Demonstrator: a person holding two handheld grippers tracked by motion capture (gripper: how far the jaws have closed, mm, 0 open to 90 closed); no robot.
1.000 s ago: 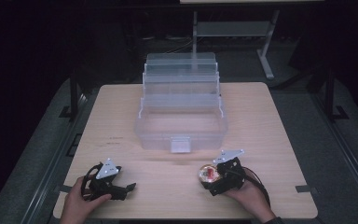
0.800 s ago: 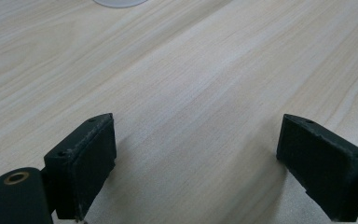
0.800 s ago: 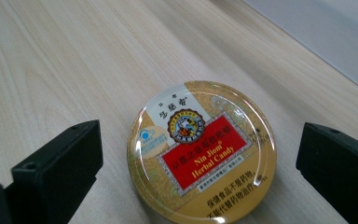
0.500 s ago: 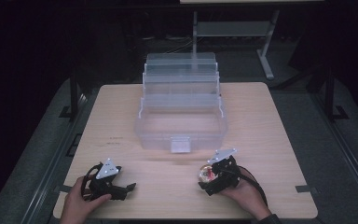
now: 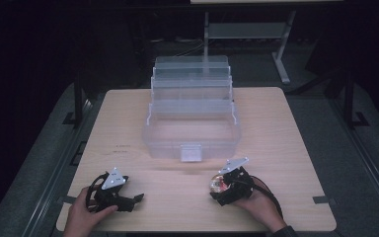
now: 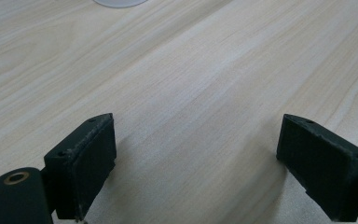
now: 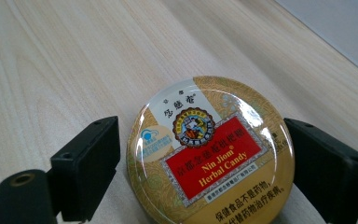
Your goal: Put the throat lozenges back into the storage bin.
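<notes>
A round gold candy tin with a red label lies flat on the wooden table, near its front right. My right gripper has the tin between its two black pads. Its jaws have just been closing, and both pads now stand against the tin's sides. In the high view a hand holds that gripper low over the table. My left gripper is open over bare wood, held by the other hand at the front left.
A clear plastic tiered storage box stands open at the middle of the table, its trays stepped up toward the back and its latch facing me. Beyond the table are a dark floor and a metal stand.
The right gripper's jaws have closed in on the candy tin, and the gripper has shifted slightly toward it. The left gripper and the box have stayed put.
</notes>
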